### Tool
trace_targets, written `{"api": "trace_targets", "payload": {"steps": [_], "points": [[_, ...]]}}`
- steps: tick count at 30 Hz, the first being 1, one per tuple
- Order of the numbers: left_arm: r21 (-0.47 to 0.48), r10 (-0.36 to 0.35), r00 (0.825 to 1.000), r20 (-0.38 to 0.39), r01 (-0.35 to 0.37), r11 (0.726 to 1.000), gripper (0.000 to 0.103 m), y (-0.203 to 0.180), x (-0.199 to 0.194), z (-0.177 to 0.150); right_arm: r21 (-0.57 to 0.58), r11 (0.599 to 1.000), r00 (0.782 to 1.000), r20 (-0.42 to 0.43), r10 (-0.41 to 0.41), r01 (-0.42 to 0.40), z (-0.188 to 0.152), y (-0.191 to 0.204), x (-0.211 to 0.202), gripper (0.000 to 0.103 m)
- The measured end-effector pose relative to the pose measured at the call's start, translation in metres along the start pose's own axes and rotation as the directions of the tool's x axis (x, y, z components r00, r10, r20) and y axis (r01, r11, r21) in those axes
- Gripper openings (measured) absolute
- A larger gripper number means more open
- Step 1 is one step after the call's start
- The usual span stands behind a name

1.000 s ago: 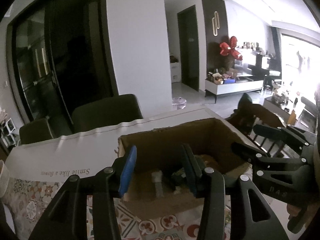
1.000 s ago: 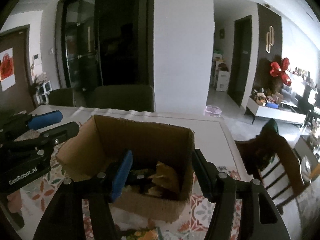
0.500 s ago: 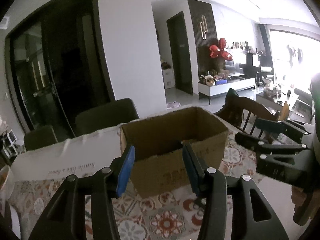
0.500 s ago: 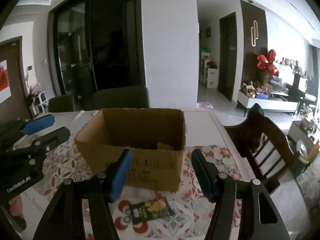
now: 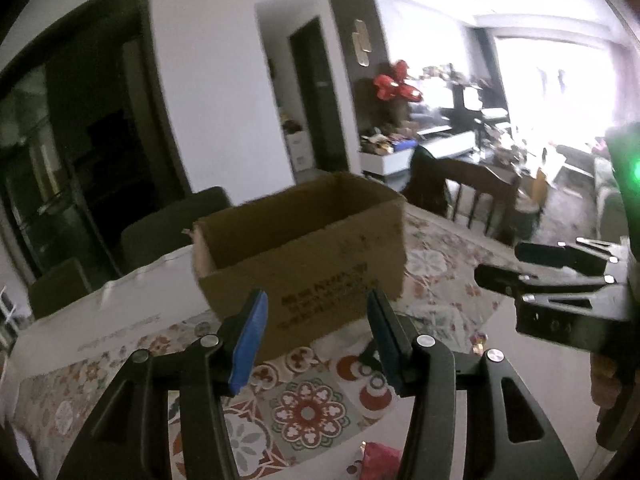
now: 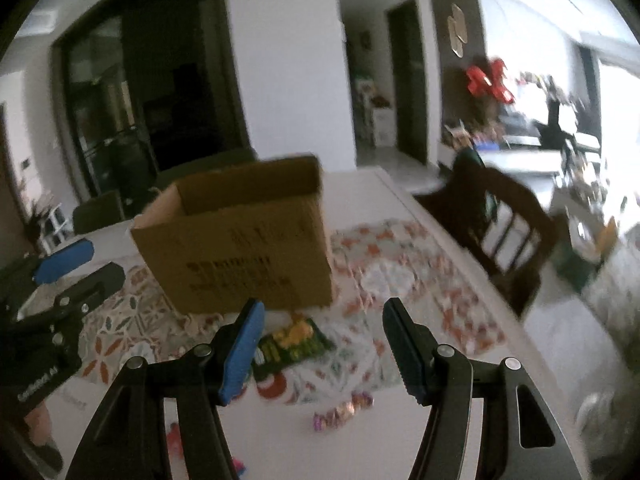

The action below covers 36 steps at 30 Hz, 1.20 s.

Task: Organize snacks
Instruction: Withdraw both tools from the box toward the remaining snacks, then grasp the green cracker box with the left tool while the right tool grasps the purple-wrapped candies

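An open brown cardboard box stands on the patterned tablecloth; it also shows in the right wrist view. My left gripper is open and empty, in front of the box. My right gripper is open and empty, above a green snack packet that lies flat in front of the box. A small wrapped candy strip lies nearer on the white table. A pink snack packet lies at the bottom edge of the left wrist view. The box's contents are hidden.
A wooden chair stands at the table's right side. Dark chairs stand behind the table. The other gripper shows at the right of the left view and the left of the right view.
Both grippers have pulled back and down from over the box. The box interior has dropped out of sight and the snacks on the table have come into view.
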<state>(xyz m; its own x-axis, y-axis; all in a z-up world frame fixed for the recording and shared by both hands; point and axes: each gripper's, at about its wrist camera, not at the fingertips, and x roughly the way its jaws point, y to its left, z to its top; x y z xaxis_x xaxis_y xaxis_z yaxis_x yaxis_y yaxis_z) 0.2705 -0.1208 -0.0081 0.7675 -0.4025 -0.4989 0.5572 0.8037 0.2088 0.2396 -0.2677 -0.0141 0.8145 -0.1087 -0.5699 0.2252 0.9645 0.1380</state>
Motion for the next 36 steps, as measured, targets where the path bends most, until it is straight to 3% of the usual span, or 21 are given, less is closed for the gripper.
{"api": "trace_targets", "payload": {"steps": [8,18,23,31,36], "points": [[0.115,-0.115,0.992,-0.042,0.119,0.986,0.051,-0.019,0.030,-0.020,0.109,0.991,0.996,-0.048,-0.069,0.074,-0.036,-0.011,0.014,0.062],[0.224,-0.203,0.974,-0.100,0.221,0.949,0.060,-0.034,0.069,-0.031,0.224,0.969,0.983,-0.174,-0.064,0.102,-0.066,-0.023,0.045,0.062],[0.228,-0.245,0.959,-0.145,0.273,0.935,0.061,-0.038,0.090,-0.034,0.275,0.955,0.968,-0.245,-0.045,0.114,-0.079,-0.026,0.059,0.062],[0.229,-0.306,0.928,-0.212,0.351,0.908,0.061,-0.045,0.116,-0.043,0.262,0.956,0.964,-0.260,-0.064,0.134,-0.082,-0.022,0.069,0.061],[0.236,-0.316,0.915,-0.253,0.375,0.897,0.061,-0.051,0.131,-0.045,0.253,0.958,0.964,-0.257,-0.069,0.136,-0.081,-0.020,0.073,0.056]]}}
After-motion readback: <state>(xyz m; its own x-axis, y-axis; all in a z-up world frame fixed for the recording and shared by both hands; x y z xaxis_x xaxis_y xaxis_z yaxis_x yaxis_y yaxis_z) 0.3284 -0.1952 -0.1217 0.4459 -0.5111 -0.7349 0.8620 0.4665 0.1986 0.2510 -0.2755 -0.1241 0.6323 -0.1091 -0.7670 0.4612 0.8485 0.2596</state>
